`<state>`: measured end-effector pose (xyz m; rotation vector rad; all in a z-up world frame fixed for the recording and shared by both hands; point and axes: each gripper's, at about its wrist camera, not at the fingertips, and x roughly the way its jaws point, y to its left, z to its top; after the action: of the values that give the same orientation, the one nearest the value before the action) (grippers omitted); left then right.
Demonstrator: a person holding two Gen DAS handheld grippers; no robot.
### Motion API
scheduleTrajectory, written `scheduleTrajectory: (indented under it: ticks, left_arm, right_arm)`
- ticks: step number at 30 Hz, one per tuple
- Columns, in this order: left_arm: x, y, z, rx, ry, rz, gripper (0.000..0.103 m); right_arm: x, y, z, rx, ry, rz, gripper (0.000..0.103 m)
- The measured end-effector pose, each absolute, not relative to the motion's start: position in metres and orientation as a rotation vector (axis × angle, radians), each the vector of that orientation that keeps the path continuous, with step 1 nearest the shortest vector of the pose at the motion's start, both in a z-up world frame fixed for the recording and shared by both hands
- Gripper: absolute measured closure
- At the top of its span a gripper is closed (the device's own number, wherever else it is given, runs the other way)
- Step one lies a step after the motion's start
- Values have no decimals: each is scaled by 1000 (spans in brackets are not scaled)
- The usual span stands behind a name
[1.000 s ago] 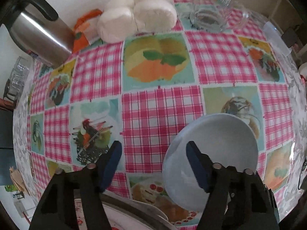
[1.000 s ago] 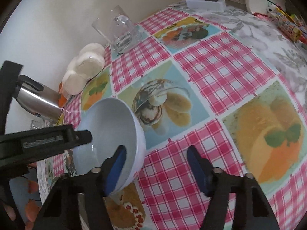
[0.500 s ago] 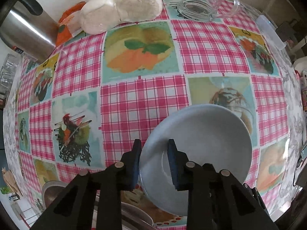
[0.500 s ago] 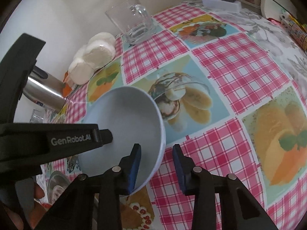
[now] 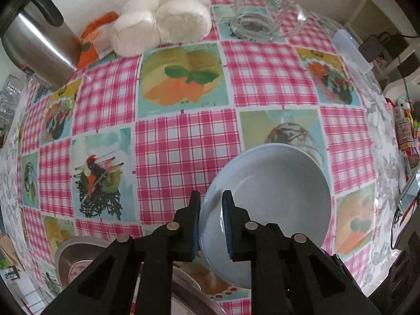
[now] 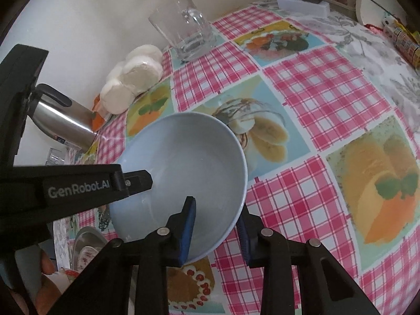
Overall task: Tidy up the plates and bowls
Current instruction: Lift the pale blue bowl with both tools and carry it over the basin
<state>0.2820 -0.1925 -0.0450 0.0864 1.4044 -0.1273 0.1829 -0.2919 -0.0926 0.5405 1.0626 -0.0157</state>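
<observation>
A pale blue bowl (image 5: pixel 273 194) is held above the checked tablecloth; it also shows in the right wrist view (image 6: pixel 183 162). My left gripper (image 5: pixel 211 210) is shut on its near left rim. My right gripper (image 6: pixel 218 218) is shut on its near right rim, one pad inside the bowl and one outside. The left gripper's arm crosses the right wrist view at the left (image 6: pixel 78 186). A metal dish with a patterned plate in it (image 5: pixel 78 260) lies at the table's near left edge, partly hidden by my fingers.
At the back stand a steel kettle (image 5: pixel 39 44), white round buns (image 5: pixel 162 21), an orange packet (image 5: pixel 92 42) and a glass mug (image 5: pixel 260 13). A white box (image 6: pixel 302 2) and clutter lie at the far right.
Both grippers have closed on the bowl's rim, left first, then right. The bowl has risen and tilted slightly.
</observation>
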Motion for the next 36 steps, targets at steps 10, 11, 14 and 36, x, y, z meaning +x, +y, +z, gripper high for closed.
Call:
scheduleTrajectory:
  ticks: [10, 11, 14, 36]
  left_arm:
    - [254, -171, 20, 45, 1263, -147, 86]
    - [251, -167, 24, 41, 1252, -146, 86]
    - [243, -148, 35, 8, 1221, -160, 86]
    - [161, -50, 97, -117, 992, -94, 85]
  right_arm:
    - [161, -281, -34, 498, 948, 17, 71]
    - [159, -278, -28, 490, 938, 19, 71]
    - [151, -266, -6, 451, 898, 23, 71]
    - [95, -175, 50, 372, 827, 171, 70]
